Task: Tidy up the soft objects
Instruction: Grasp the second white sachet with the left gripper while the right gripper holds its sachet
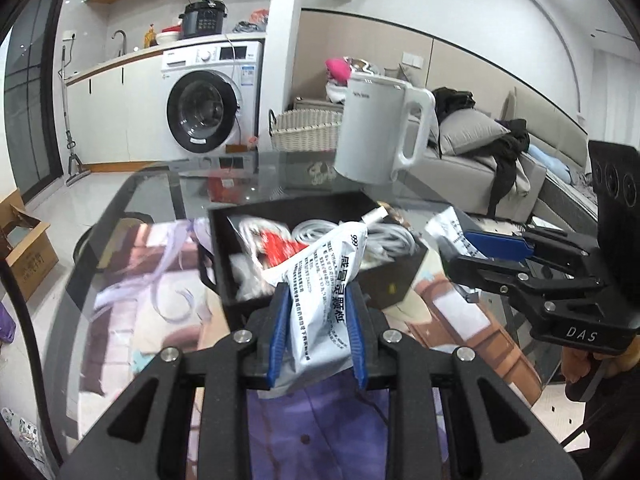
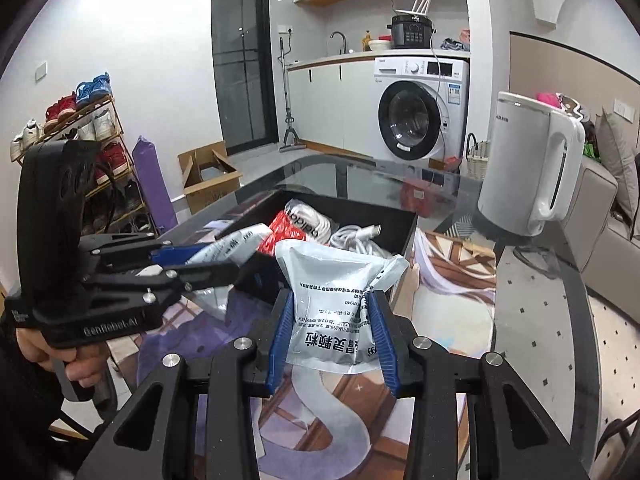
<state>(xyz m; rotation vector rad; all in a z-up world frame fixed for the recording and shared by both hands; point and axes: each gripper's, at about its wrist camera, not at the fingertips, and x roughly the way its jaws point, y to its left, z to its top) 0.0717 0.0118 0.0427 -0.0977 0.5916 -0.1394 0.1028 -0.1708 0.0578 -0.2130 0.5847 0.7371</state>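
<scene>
Both claws angle down toward the black tray (image 1: 304, 208) on the glass bench (image 1: 152, 184). Left claw (image 1: 318, 312) is clamped narrow on a silver printed sachet (image 1: 324, 280), held above the tray's near edge. Right claw (image 2: 334, 320) grips a second silver sachet (image 2: 336, 288), puffier, held over the tray's near rim. Two sachets total, one per claw. Tray holds coiled white cables (image 1: 384, 236) and a red-white packet (image 1: 280, 246). Only the right wrist view shows the shoe rack (image 2: 80, 136); only the left shows the sofa (image 1: 480, 152). One white kettle (image 2: 528, 168) stands behind the tray.
</scene>
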